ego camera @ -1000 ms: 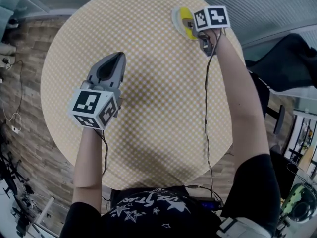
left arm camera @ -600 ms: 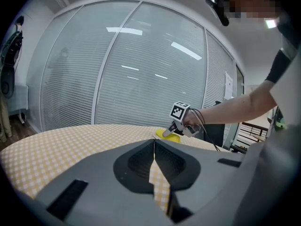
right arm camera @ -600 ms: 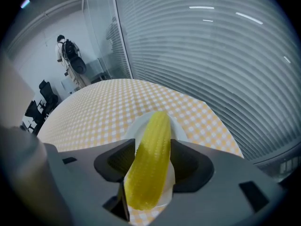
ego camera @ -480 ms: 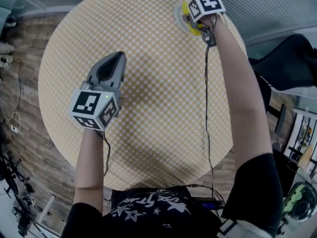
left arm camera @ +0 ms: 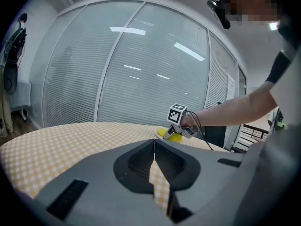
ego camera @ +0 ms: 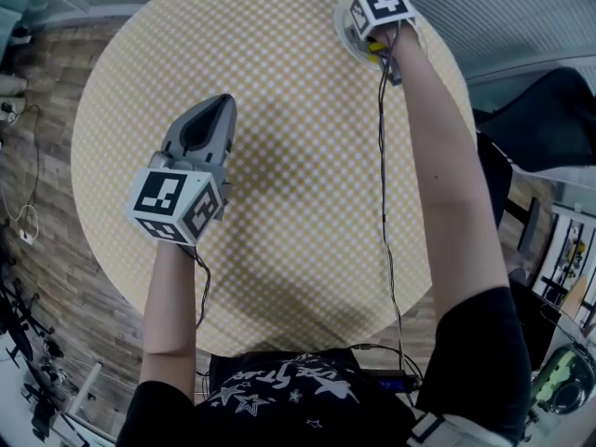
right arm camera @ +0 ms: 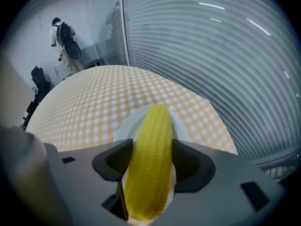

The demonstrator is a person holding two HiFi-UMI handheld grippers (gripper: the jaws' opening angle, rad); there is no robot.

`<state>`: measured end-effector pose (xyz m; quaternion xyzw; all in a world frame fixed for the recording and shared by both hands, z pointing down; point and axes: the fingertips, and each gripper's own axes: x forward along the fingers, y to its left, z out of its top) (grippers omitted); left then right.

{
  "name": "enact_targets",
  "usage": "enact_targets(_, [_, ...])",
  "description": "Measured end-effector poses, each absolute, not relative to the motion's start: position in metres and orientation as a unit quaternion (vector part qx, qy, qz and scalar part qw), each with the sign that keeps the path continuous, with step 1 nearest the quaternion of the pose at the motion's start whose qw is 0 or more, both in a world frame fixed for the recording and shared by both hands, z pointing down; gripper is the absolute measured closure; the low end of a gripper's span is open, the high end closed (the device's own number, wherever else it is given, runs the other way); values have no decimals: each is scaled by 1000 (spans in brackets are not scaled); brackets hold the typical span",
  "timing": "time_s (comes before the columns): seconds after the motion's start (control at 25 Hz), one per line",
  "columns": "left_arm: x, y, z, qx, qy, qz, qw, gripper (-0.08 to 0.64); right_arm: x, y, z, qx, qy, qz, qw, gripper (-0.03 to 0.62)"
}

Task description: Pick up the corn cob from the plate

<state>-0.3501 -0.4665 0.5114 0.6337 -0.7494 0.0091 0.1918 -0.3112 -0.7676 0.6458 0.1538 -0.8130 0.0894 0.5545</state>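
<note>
1. Straddling the corn cob (right arm camera: 149, 164), the right gripper (right arm camera: 150, 147) has its jaws spread wide, one on each side of the cob. They have just been opening, and the cob lies lengthwise in the gap between them.
2. Whether the pads brush the cob's sides cannot be told.
3. The yellow corn cob lies on the white plate (right arm camera: 121, 130), its far end reaching toward the plate's far rim.
4. The plate sits near the far right edge of the round table (right arm camera: 94, 102), which has a yellow-and-white checked cloth.
5. In the head view the right gripper points steeply down over the plate. Its marker cube covers most of the plate, and only a sliver of yellow shows beside it.
6. The left gripper (left arm camera: 154, 141) has its jaws together at the tips with nothing between them. Only checked cloth shows through the thin slit lower down.
7. The left gripper hovers over the left part of the table, well apart from the plate, aimed across the cloth toward the right gripper.
8. A glass wall with blinds (right arm camera: 211, 55) stands behind the table.
</note>
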Motion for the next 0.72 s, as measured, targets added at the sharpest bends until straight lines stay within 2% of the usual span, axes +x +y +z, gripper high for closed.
enact_targets(0.44, [-353,-461,510,637,-745,14,196,549,-313,-770,634,152,-840,48,519,344])
enact_targets(0.72, [-341,-449,473,647,-742,5,175,549,-296,-759,574,161,-880,138,424,344])
